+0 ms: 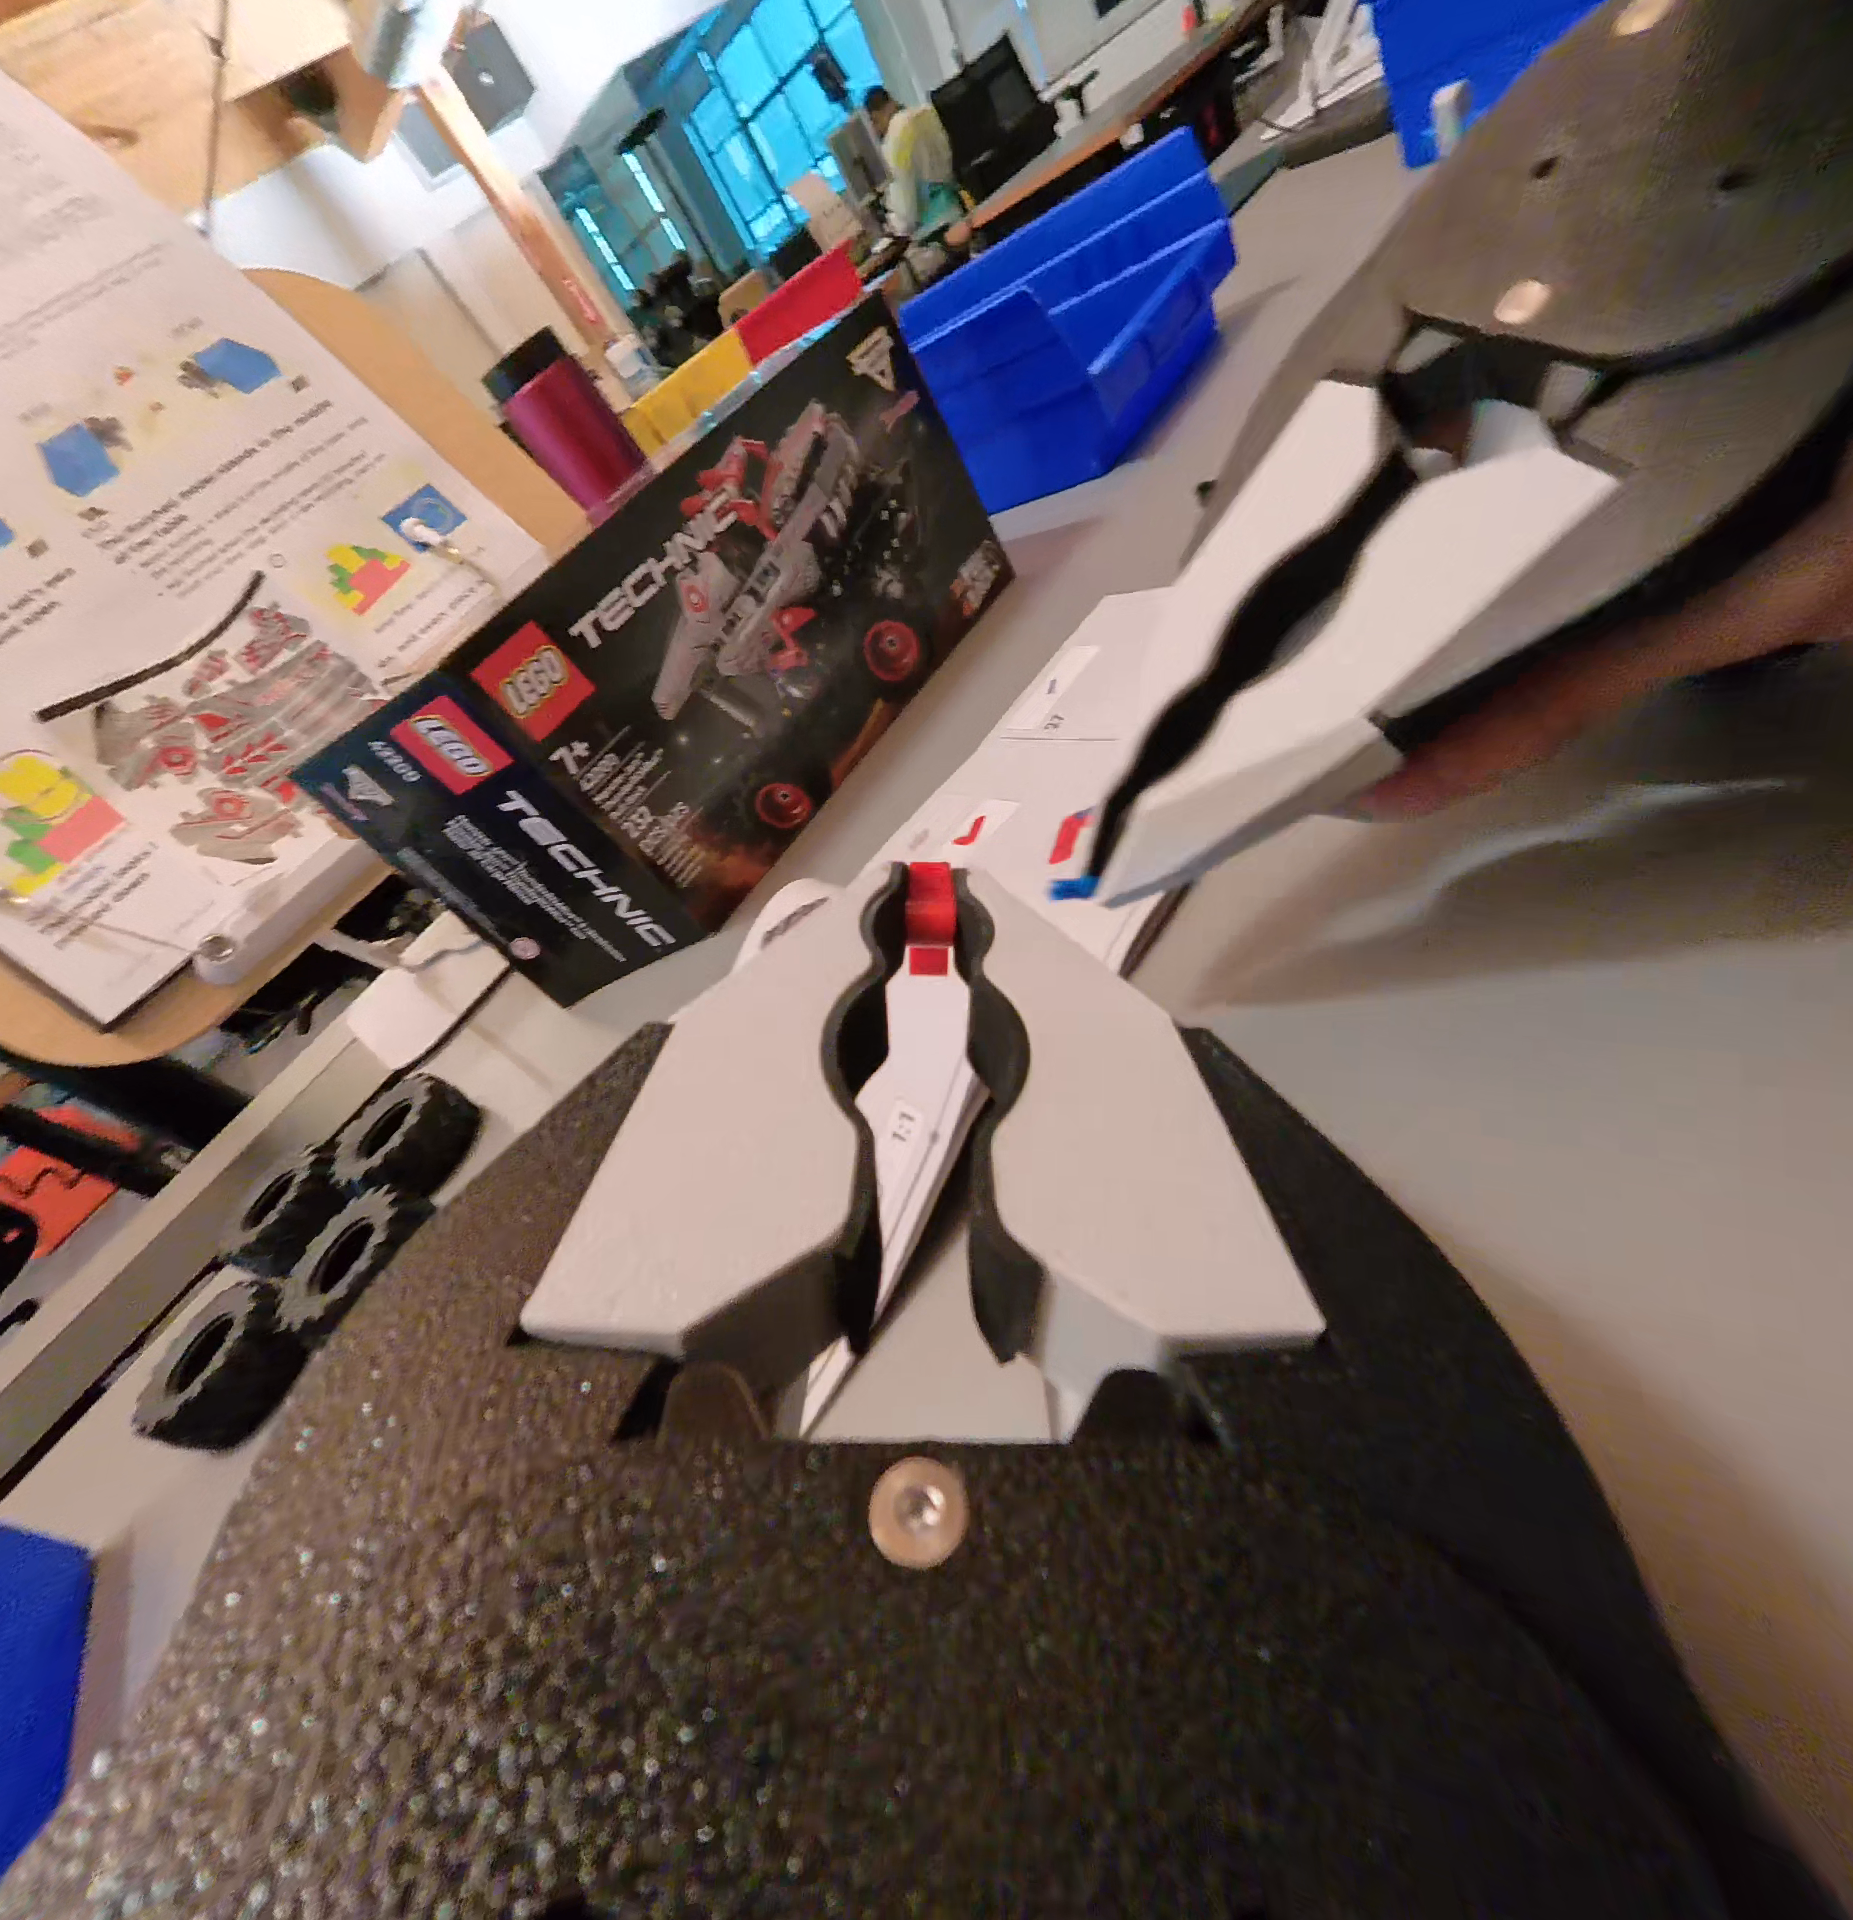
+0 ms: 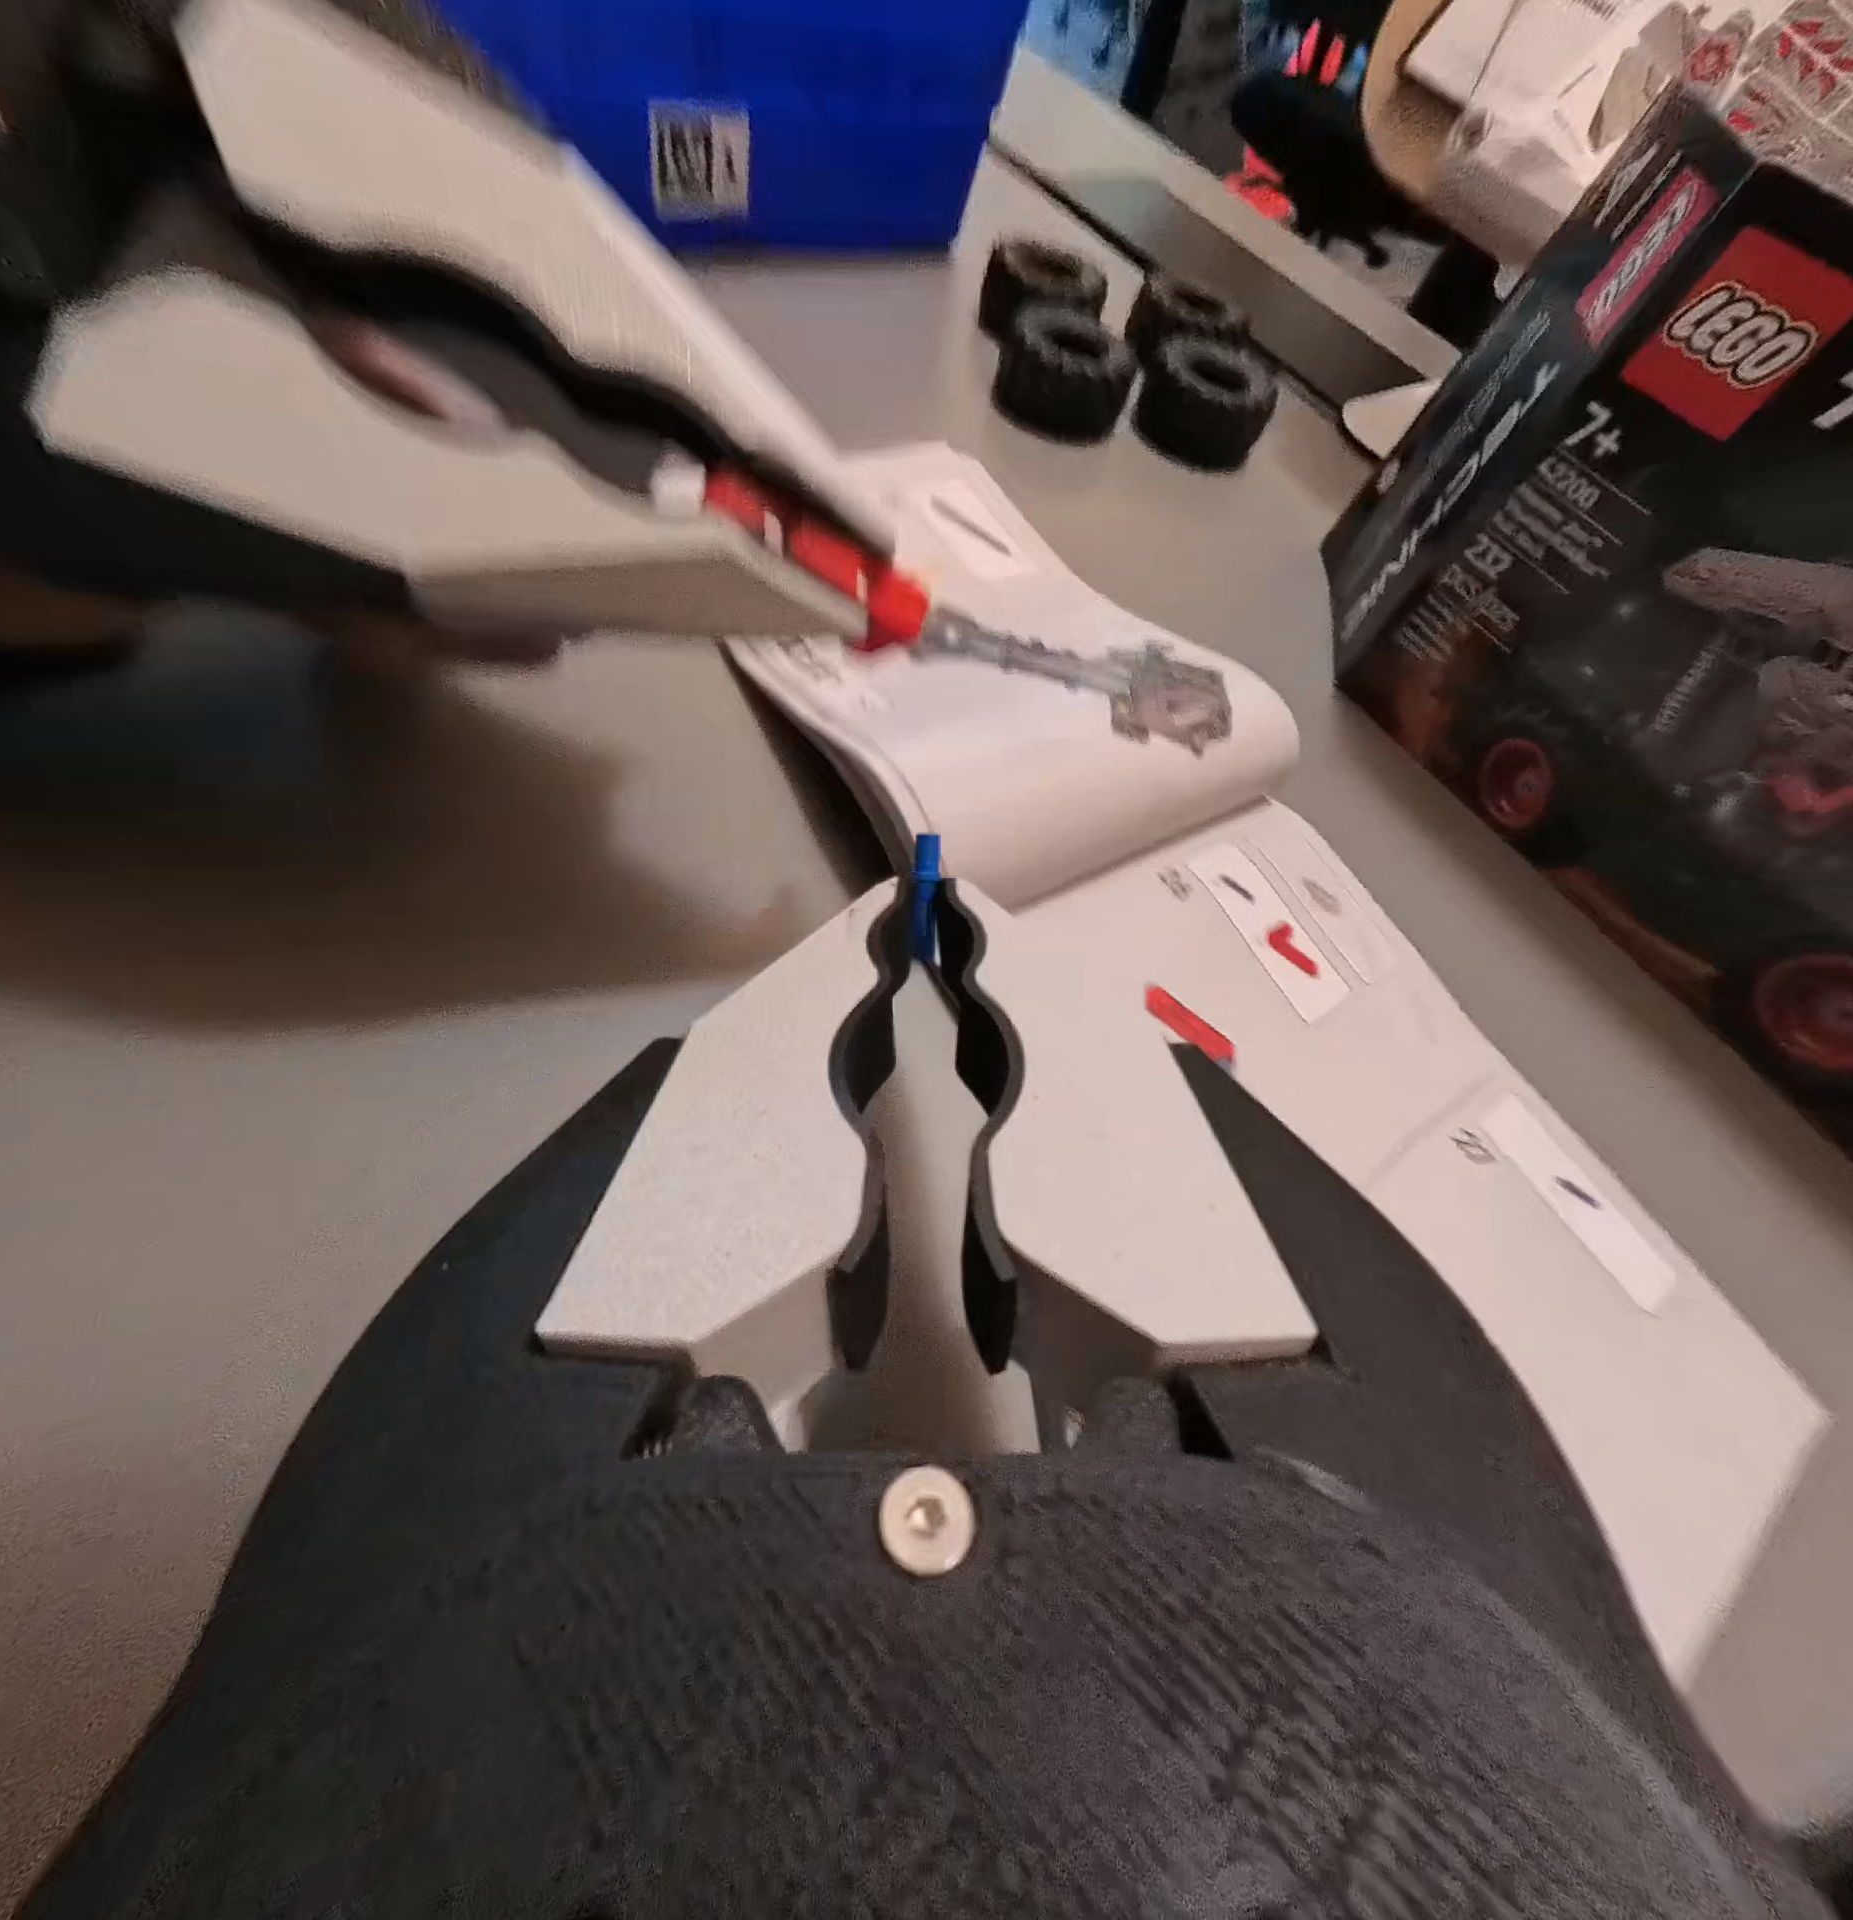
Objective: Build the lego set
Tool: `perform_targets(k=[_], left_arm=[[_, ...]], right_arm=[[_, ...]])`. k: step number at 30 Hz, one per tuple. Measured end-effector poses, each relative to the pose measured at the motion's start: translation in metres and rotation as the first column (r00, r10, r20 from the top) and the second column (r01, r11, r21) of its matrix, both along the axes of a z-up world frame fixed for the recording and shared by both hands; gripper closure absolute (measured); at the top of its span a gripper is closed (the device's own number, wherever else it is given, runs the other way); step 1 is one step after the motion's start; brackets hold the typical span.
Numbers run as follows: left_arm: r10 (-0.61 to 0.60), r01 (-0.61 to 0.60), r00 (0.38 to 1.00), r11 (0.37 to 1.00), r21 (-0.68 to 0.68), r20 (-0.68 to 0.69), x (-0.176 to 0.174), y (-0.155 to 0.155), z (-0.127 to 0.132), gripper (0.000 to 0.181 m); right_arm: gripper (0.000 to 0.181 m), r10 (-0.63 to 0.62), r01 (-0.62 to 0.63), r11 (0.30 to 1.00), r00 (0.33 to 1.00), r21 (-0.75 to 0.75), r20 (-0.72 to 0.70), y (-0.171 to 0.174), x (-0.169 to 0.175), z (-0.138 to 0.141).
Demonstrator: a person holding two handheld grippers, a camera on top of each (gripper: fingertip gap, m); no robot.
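Note:
My left gripper [image 1: 927, 899] is shut on a red lego piece [image 1: 928, 914], held above the open instruction booklet [image 1: 1067, 686]. It also shows in the right wrist view [image 2: 880, 613], blurred, with the red lego piece [image 2: 828, 566] sticking out of its tips. My right gripper [image 2: 927, 883] is shut on a small blue pin [image 2: 926, 894], which points up from the tips. In the left wrist view the right gripper [image 1: 1093, 883] sits at the right, with the blue pin [image 1: 1073, 886] at its tip. The two grippers are close but apart, over the booklet [image 2: 1067, 748].
A black lego box [image 1: 714, 665] stands behind the booklet; it also shows at the right of the right wrist view [image 2: 1670, 582]. Several black tyres [image 1: 309, 1247] lie at the left, also in the right wrist view [image 2: 1130, 364]. Blue bins [image 1: 1067, 322] stand at the back. A paper sheet [image 1: 153, 520] leans at the left. Left tips to right tips: about 5 cm.

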State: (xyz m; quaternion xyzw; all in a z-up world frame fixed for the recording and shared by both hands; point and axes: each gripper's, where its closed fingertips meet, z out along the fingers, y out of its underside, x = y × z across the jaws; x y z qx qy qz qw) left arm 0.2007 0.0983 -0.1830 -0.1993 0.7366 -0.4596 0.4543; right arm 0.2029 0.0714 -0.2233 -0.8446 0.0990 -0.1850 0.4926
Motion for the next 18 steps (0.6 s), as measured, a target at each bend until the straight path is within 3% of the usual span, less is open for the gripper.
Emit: perform_targets(k=[4,18], left_arm=[[0.056,-0.057,0.998,0.998,-0.003,-0.021,0.006,0.013,-0.004,0.176],[0.049,-0.051,0.993,0.999,-0.017,-0.107,0.010,0.012,-0.014,0.177]], right_arm=[[0.179,-0.013,0.027,0.981,0.997,-0.191,0.072,-0.016,0.007,-0.025],[0.179,0.029,-0.054,0.977,0.992,-0.208,-0.119,-0.020,0.005,-0.038]])
